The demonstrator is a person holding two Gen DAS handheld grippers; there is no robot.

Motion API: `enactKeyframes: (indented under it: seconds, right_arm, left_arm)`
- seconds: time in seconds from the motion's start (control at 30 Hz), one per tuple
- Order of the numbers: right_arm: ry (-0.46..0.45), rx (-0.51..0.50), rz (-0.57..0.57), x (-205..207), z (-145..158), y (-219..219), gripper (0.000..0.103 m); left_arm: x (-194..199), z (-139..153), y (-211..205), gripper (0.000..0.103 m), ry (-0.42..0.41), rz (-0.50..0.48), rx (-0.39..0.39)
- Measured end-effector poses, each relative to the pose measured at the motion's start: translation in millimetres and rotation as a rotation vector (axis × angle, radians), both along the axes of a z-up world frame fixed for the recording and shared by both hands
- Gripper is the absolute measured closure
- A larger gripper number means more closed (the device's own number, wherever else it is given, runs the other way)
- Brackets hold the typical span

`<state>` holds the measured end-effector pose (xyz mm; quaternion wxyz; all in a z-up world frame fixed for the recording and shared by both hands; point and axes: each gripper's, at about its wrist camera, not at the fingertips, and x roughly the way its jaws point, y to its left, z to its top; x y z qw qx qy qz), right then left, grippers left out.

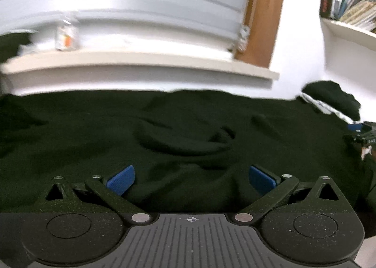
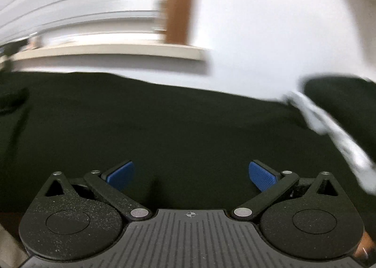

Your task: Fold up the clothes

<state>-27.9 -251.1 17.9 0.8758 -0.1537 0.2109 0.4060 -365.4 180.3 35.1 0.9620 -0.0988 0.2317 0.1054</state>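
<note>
A dark green garment (image 1: 183, 131) lies spread out before me, its neckline and collar folds just ahead of the left gripper. My left gripper (image 1: 191, 180) is open, blue pads wide apart, low over the cloth and holding nothing. The same garment (image 2: 178, 122) fills the right wrist view, smooth and flat. My right gripper (image 2: 191, 176) is open and empty just above it. The right gripper also shows at the right edge of the left wrist view (image 1: 363, 135).
A white window sill (image 1: 141, 63) and blinds (image 1: 131, 0) lie behind the garment, with a small jar (image 1: 65, 35) on the sill. A bookshelf (image 1: 347, 2) is at the upper right. A white strip (image 2: 333, 131) crosses dark cloth at the right.
</note>
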Motion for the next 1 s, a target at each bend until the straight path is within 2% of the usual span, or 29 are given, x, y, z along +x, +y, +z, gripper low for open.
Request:
enactKeyframes:
  seconds: [0.13, 0.23, 0.33, 0.47, 0.53, 0.63, 0.77, 0.9, 1.0]
  right_arm:
    - [-0.016, -0.035, 0.209, -37.4, 8.6, 85.7, 0.0]
    - [-0.068, -0.083, 0.372, -75.8, 15.3, 151.0, 0.0]
    - [-0.127, -0.131, 0.522, -116.4, 17.2, 215.5, 0.001]
    - [-0.1, -0.152, 0.68, -146.4, 26.8, 291.6, 0.007]
    - [-0.078, -0.147, 0.713, -153.9, 32.7, 324.4, 0.008]
    - [-0.068, -0.15, 0.766, -170.0, 37.4, 371.8, 0.017]
    - [-0.04, -0.191, 0.806, -185.7, 28.7, 427.7, 0.042]
    - [0.019, -0.256, 0.807, -178.0, 9.5, 440.9, 0.058]
    - [0.064, -0.261, 0.79, -162.3, 4.9, 430.3, 0.059]
  left_arm:
    - [-52.0, 14.9, 22.8, 0.0, 0.004, 0.086, 0.101]
    - [-95.4, 25.1, 47.8, 0.0, 0.013, 0.182, 0.153]
    - [-141.3, 29.5, 77.7, 0.0, -0.006, 0.296, 0.115]
    - [-180.1, 25.8, 106.1, 0.0, -0.048, 0.375, 0.016]
    - [-190.0, 21.0, 111.8, 0.0, -0.055, 0.391, -0.004]
    - [-201.8, 13.7, 118.0, 0.0, -0.057, 0.404, -0.029]
    - [-204.9, 10.9, 119.3, 0.0, -0.056, 0.39, -0.04]
    - [-199.3, 11.2, 117.1, 0.0, -0.057, 0.355, -0.038]
    - [-190.9, 10.9, 114.7, 0.0, -0.05, 0.333, -0.027]
